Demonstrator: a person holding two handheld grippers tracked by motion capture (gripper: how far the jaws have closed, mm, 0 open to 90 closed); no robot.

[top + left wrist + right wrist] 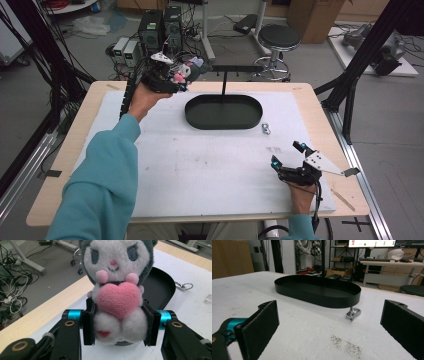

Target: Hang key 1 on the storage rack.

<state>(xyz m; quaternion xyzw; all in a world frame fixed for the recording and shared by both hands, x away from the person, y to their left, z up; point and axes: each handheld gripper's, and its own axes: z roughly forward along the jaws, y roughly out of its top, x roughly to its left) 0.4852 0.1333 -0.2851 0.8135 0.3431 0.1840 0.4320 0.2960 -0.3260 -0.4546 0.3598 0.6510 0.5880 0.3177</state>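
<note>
Plush toy point(117, 290) first: I have it clamped in my left claw point(117, 326), the two black pads pressed into its white belly on either side, just below the pink heart it hugs. It sits upright between the jaws, face toward the camera, its grey hood cropped at the top of the left gripper view. From the high view the toy point(181, 74) is held up in the air by the left claw point(172, 77) over the far edge of the tabletop point(200, 170), left of centre, just beside the left end of the black oval tray point(223, 111).

Room to move is good. The tray lies near the far edge at the middle, a thin black post point(223, 80) rising behind it. White padding runs bare from the tray to the near edge. A small metal clip point(266, 128) lies just off the tray's right end.

My right claw point(287, 155) rests near the near right corner, jaws wide apart with nothing between them. The right gripper view gives me what the high view cannot: the tray's low wall point(322, 298) from the side, the clip point(353, 313) standing apart from it, and a grey smudge point(347, 346) on the padding. The left gripper view adds the toy's small red heart patch and the tray point(160, 290) behind the toy.
</note>
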